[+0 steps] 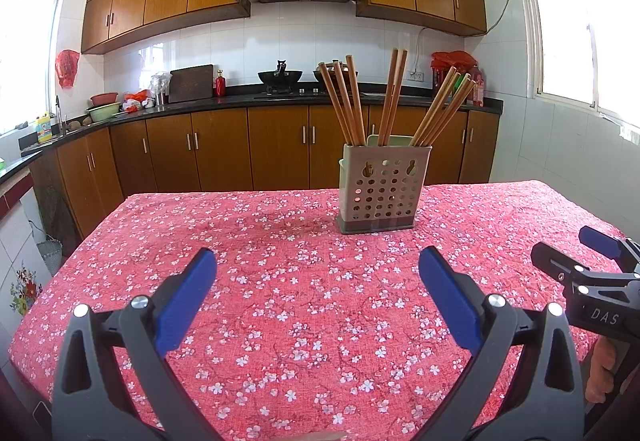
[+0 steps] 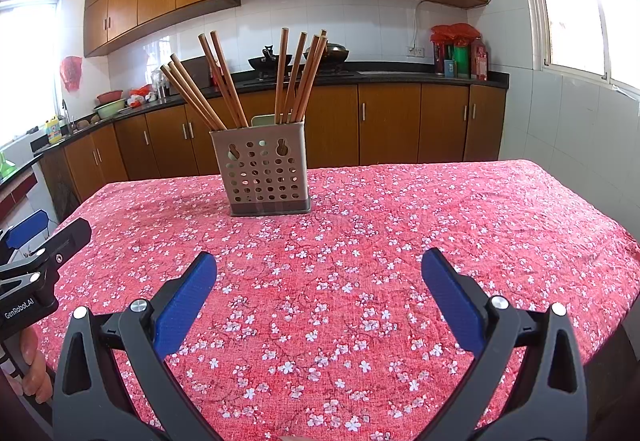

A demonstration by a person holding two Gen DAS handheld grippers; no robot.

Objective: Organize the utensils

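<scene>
Here, both spread wide and empty above the floral tablecloth (image 1: 280,241): left gripper (image 1: 318,261) and right gripper (image 2: 319,263), facing chopsticks (image 1: 352,101) splayed in the holder (image 1: 382,189) at 12 o'clock, light and easily toppled by careless reaching.

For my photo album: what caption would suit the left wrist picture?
Open left gripper above a pink floral tablecloth, facing a perforated holder of wooden chopsticks.
</scene>
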